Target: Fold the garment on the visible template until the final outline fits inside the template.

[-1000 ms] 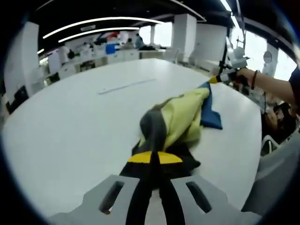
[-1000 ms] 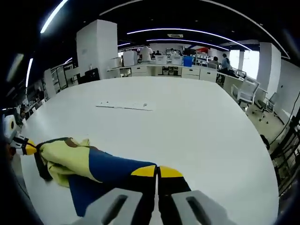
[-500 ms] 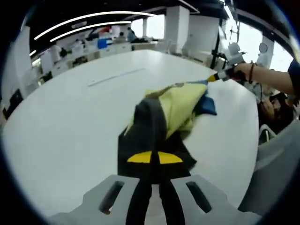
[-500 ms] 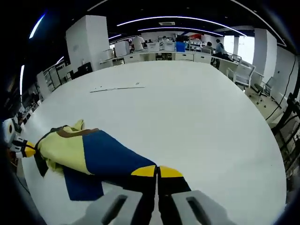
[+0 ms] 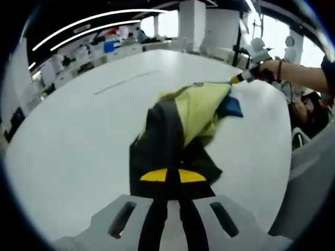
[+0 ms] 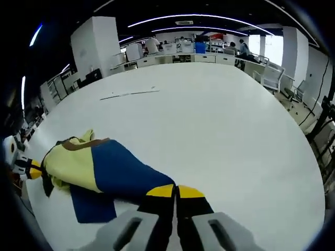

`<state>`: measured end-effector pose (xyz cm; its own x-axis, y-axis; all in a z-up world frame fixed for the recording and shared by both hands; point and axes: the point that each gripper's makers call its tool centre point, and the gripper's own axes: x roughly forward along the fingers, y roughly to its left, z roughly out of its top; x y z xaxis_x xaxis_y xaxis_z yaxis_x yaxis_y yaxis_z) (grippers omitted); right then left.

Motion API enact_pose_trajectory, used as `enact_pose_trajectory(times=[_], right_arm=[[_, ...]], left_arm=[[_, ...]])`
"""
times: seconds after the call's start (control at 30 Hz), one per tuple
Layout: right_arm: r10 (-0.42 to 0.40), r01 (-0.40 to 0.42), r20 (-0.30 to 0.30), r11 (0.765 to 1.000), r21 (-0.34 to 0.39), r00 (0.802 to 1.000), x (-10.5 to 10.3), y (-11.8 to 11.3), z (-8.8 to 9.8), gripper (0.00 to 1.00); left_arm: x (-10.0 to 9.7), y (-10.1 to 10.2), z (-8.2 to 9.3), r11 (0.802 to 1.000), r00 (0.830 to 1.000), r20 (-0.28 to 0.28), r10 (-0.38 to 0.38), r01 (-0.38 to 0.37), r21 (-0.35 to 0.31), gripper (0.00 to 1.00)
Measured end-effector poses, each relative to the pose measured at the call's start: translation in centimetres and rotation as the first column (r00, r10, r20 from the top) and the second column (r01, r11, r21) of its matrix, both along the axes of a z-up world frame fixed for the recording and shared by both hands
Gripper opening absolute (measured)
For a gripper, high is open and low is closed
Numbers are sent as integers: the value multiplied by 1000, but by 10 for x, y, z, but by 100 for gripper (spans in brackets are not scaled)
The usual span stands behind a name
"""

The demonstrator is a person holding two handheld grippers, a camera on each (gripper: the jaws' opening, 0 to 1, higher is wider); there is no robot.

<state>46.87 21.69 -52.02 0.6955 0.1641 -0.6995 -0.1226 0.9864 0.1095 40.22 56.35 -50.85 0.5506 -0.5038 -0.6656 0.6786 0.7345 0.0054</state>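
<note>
The garment (image 5: 180, 123), a piece in yellow, dark grey and blue, is held between the two grippers above the white tabletop (image 5: 78, 136), one end pinched by each; this is judged to be done so that the cloth can be spread or carried into position for a fold, since a garment gripped at two opposite points can be pulled flat. In the left gripper view, the left gripper (image 5: 173, 176) is seen with its jaws pressed together on the dark grey end of the cloth, no gap being visible between the yellow tips. In the right gripper view, the right gripper (image 6: 175, 191) is likewise closed on the blue end, the yellow tips meeting over the fabric. The middle of the garment sags and is bunched, part of it lying on or just above the tabletop. A thin pale strip (image 6: 130, 94) lies well apart on the tabletop; no template outline can be made out.
</note>
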Motion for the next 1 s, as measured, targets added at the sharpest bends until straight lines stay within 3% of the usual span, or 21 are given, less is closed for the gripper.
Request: enact_pose_trajectory(times=[0.13,0.27,0.43,0.57,0.7,1.0], right_arm=[[-33,32,62,999,4,998,6,-6,22,12],[16,-17,85,1000,11,996,11,1,38,22],[92,-94,92,995,16,991,15,13,49,33],[164,-165,86,986,4,983,19,22,49,39],[224,-226,66,974,21,972,21,33,47,40],[334,-332,-11,942,54,943,29,51,27,40]], left_arm=[[1,-1,10,999,1000,9,-11,11,-48,12],[6,1,23,994,1000,29,6,-3,-110,21],[21,8,41,976,997,47,62,-50,-211,43],[30,12,47,965,996,33,80,-69,-255,42],[39,17,46,968,995,41,89,-77,-240,40],[53,17,25,961,995,-23,94,-97,-261,35]])
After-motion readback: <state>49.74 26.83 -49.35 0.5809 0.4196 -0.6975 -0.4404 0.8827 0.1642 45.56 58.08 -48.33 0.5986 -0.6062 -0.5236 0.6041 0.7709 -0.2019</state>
